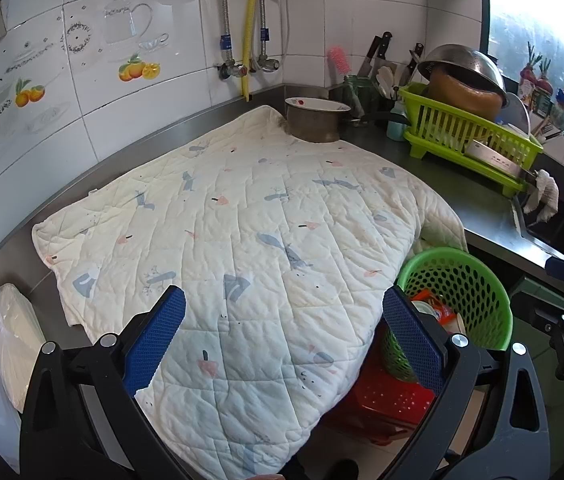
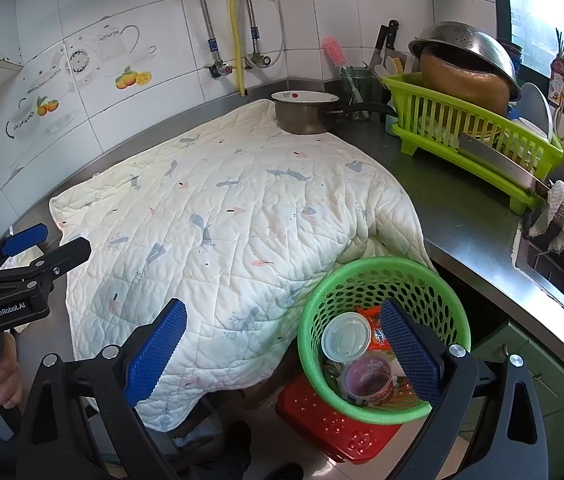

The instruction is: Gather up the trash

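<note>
A green mesh basket (image 2: 378, 264) stands on a red plastic stool (image 2: 322, 412) beside the counter. It holds trash: a white lid (image 2: 344, 336), a purple-stained clear cup (image 2: 368, 380) and an orange wrapper (image 2: 374, 316). My right gripper (image 2: 284, 354) is open and empty, its right finger over the basket's mouth. My left gripper (image 1: 286, 340) is open too, with nothing in it, above a quilted white cloth (image 1: 262, 220) that covers the counter. The basket (image 1: 466, 292) sits just right of the left gripper's right finger. No loose trash shows on the cloth.
A metal pot (image 2: 306, 114) stands on the cloth's far corner. A lime dish rack (image 2: 470, 128) with a colander and bowl fills the back right; a rag (image 2: 558, 220) hangs by the sink. A bagged white container (image 1: 10, 332) lies at the left.
</note>
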The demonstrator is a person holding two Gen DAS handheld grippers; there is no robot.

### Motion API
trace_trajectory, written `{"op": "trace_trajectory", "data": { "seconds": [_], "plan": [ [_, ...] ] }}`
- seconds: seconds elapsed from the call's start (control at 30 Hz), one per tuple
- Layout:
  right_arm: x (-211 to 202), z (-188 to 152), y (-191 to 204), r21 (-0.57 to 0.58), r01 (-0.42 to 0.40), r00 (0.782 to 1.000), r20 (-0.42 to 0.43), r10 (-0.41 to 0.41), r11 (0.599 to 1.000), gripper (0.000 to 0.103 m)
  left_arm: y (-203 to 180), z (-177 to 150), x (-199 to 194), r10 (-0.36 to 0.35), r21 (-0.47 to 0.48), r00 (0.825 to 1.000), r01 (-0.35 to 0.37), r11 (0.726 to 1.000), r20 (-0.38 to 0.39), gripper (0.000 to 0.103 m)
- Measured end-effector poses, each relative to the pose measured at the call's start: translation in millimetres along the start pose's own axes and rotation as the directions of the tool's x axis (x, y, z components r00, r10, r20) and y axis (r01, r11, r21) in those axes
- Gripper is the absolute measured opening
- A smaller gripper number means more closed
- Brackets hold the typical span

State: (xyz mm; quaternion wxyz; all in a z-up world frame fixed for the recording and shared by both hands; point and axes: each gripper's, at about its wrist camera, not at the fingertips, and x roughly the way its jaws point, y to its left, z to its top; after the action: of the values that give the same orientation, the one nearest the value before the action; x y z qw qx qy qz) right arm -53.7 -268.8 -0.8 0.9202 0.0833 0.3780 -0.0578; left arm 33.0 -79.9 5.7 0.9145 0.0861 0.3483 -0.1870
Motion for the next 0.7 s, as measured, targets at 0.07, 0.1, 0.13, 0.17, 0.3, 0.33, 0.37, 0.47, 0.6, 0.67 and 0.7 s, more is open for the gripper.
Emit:
{"op": "trace_trajectory", "data": {
  "seconds": [0.07, 0.1, 0.13, 0.17, 0.3, 0.33, 0.37, 0.47, 0.6, 0.67, 0.7],
  "plan": [
    [-1.0, -1.1, 0.5, -0.004, 0.003, 1.000, -0.001, -0.003, 1.000, 0.094, -0.4, 0.0, -0.8, -0.001, 0.001, 1.000, 0.001, 1.000, 0.001, 0.098],
    [-1.6, -1.6, 0.6, -0.006, 0.005, 1.000, 0.000, -0.005, 1.000, 0.094, -0.8, 0.1, -1.2, -0.002, 0.001, 1.000, 0.002, 1.000, 0.002, 0.098],
    [-2.2, -2.0, 0.6, -0.007, 0.007, 1.000, 0.000, -0.007, 1.000, 0.094, -1.3, 0.2, -1.8, -0.002, 0.003, 1.000, 0.002, 1.000, 0.003, 0.098],
    [-3.5, -2.6, 0.7, -0.010, 0.013, 1.000, 0.003, -0.013, 1.000, 0.094, -1.6, 0.3, -2.0, -0.003, 0.004, 1.000, 0.003, 1.000, 0.004, 0.098],
    [-5.8, -3.6, -0.3, -0.011, 0.019, 1.000, 0.007, -0.019, 1.000, 0.094, -2.2, 0.3, -3.0, -0.006, 0.004, 1.000, 0.006, 1.000, 0.007, 0.098],
    [-6.0, -4.0, -0.8, -0.011, 0.019, 1.000, 0.007, -0.019, 1.000, 0.094, -2.3, 0.2, -3.0, -0.006, 0.003, 1.000, 0.006, 1.000, 0.006, 0.098],
    [-6.6, -4.6, -1.2, -0.009, 0.019, 1.000, 0.007, -0.019, 1.000, 0.094, -2.0, 0.1, -2.8, -0.007, 0.005, 1.000, 0.007, 1.000, 0.006, 0.098],
    [-7.3, -5.0, -1.5, -0.008, 0.015, 1.000, 0.009, -0.015, 1.000, 0.094, -2.8, -0.1, -3.0, -0.012, 0.007, 1.000, 0.012, 1.000, 0.006, 0.098],
    [-7.5, -4.7, -0.6, -0.009, 0.014, 1.000, 0.011, -0.014, 1.000, 0.094, -3.2, -0.3, -2.2, -0.001, 0.007, 1.000, 0.001, 1.000, 0.006, 0.098],
    [-6.6, -4.7, -0.3, -0.009, 0.014, 1.000, 0.008, -0.014, 1.000, 0.094, -3.6, -0.2, -2.0, 0.005, 0.009, 1.000, -0.005, 1.000, 0.005, 0.098],
    [-6.4, -4.6, -0.3, -0.009, 0.014, 1.000, 0.008, -0.014, 1.000, 0.094, -3.5, -0.2, -1.6, 0.007, 0.008, 1.000, -0.007, 1.000, 0.003, 0.098]
  ]
}}
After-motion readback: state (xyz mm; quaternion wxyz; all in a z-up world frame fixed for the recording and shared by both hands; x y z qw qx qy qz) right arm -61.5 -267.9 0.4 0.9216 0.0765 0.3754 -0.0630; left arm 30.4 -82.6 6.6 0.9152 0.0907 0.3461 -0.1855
